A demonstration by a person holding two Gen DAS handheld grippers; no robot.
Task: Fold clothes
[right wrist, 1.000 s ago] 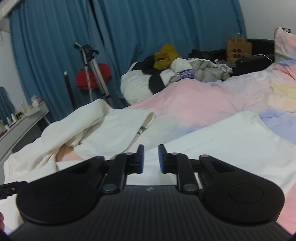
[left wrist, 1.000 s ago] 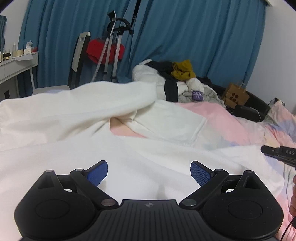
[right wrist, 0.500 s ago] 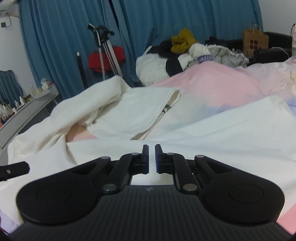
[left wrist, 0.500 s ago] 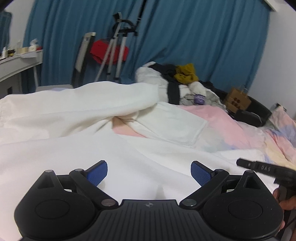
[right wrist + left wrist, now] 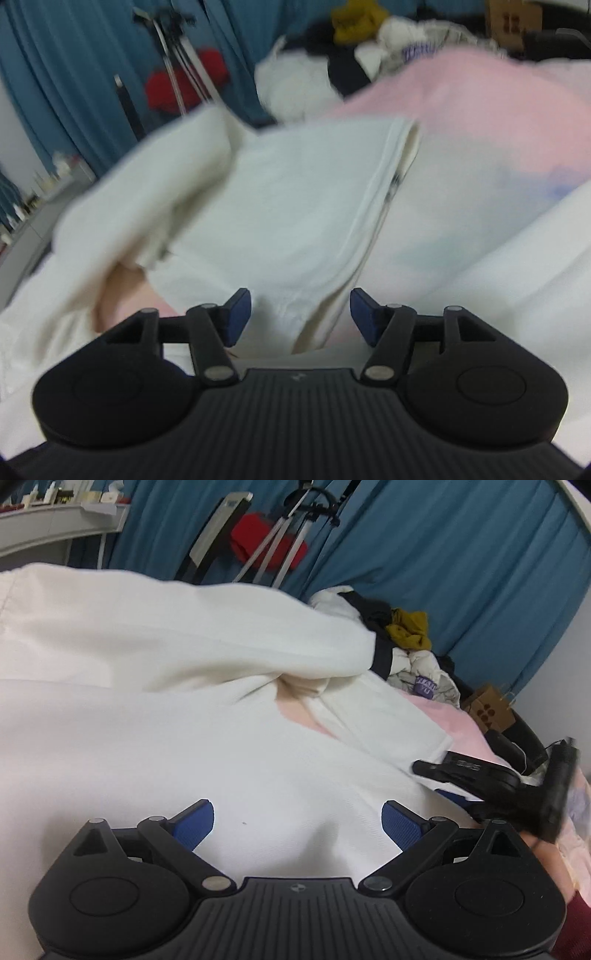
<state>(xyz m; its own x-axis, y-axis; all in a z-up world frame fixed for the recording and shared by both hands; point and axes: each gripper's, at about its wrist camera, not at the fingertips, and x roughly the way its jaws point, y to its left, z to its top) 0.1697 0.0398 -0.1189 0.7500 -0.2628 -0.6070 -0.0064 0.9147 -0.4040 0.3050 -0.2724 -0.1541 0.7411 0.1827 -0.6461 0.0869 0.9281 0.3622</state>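
Observation:
A large white garment (image 5: 155, 716) lies spread and bunched over a pink bedsheet (image 5: 460, 720). My left gripper (image 5: 297, 823) hovers low over its flat front part, open, with nothing between the blue pads. In the left wrist view my right gripper (image 5: 439, 781) reaches in from the right over the cloth's edge. In the blurred right wrist view my right gripper (image 5: 300, 314) is open above a folded panel of the white garment (image 5: 295, 206) with a zip along its edge. No cloth is held by either.
A heap of other clothes (image 5: 402, 635) lies at the far end of the bed. A tripod (image 5: 280, 542) and a red item stand before blue curtains (image 5: 443, 554). A brown paper bag (image 5: 489, 709) sits far right; a white shelf (image 5: 55, 524) far left.
My right gripper went from shut to open and moved forward and left over the garment. The left gripper stayed open and tilted lower toward the cloth.

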